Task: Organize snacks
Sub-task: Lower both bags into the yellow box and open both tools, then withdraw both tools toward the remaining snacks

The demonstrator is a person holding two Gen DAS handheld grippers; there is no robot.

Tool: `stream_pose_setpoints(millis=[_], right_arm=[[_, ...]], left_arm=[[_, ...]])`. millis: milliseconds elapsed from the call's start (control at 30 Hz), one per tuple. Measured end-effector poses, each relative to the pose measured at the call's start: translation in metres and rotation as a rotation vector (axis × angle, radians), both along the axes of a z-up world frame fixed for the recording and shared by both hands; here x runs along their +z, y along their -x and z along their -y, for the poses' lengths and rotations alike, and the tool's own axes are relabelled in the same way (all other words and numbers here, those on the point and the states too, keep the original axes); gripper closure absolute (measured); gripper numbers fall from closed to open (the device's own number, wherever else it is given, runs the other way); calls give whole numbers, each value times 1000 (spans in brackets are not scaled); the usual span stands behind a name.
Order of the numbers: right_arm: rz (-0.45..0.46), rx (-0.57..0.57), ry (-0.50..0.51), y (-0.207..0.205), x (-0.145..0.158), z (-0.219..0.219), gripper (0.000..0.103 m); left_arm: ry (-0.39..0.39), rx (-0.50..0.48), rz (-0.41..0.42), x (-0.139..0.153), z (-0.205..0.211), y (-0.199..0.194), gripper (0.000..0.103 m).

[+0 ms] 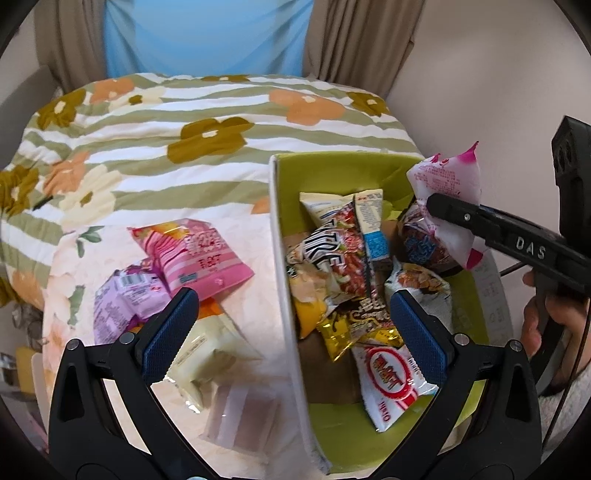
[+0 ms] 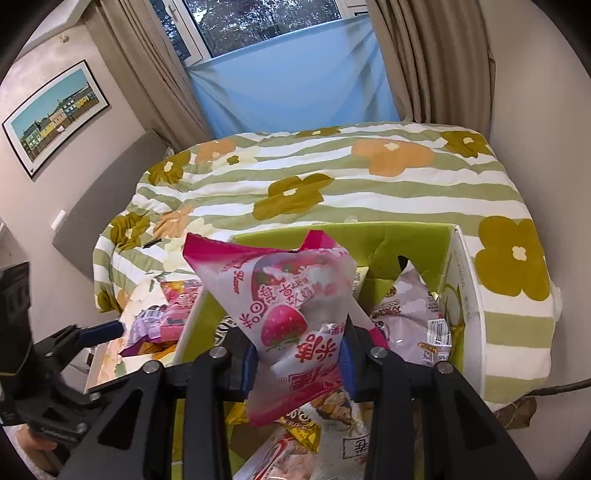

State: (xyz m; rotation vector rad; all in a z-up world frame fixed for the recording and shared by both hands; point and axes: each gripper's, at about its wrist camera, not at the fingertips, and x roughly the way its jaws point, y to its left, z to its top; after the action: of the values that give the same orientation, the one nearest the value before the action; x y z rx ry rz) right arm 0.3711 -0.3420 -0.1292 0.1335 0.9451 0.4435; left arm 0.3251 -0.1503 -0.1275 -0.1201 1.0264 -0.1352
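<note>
The left wrist camera sits just behind the left gripper (image 1: 291, 325) and looks steeply down, close over the near wall of the green box (image 1: 280, 236), with the bed cover (image 1: 207, 110) further on. The right wrist camera sits behind the right gripper (image 2: 299, 363) and looks down less steeply, towards the window (image 2: 258, 22). Both views share the green box, the cover and the blue sheet (image 2: 295, 81); each view also shows the other gripper at its edge.

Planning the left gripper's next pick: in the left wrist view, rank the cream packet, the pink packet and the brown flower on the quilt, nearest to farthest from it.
1. Cream packet: on the bed, right beside the left gripper's left finger.
2. Pink packet: just beyond that finger's tip, outside the box.
3. Brown flower: far back on the quilt.
</note>
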Motion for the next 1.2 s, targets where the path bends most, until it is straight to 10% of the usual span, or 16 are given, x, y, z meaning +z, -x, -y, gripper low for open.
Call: stream_pose_setpoints(millis=[133,200,233,1200], right_arm=[[-35,-44,-4,-2,-7,6,52],[-29,-60,-17,3,-6,10,8],[-18,-63,-23,6,-4,11,3],[179,-169,41,133,76,-51,1]], left_arm=[[-8,18,-12,-4,-5,4,1],[-19,24,-13,-4,-7,7,1],[-25,26,-11,-3,-9,9,1],[-76,55,175,51,-146,113,1]])
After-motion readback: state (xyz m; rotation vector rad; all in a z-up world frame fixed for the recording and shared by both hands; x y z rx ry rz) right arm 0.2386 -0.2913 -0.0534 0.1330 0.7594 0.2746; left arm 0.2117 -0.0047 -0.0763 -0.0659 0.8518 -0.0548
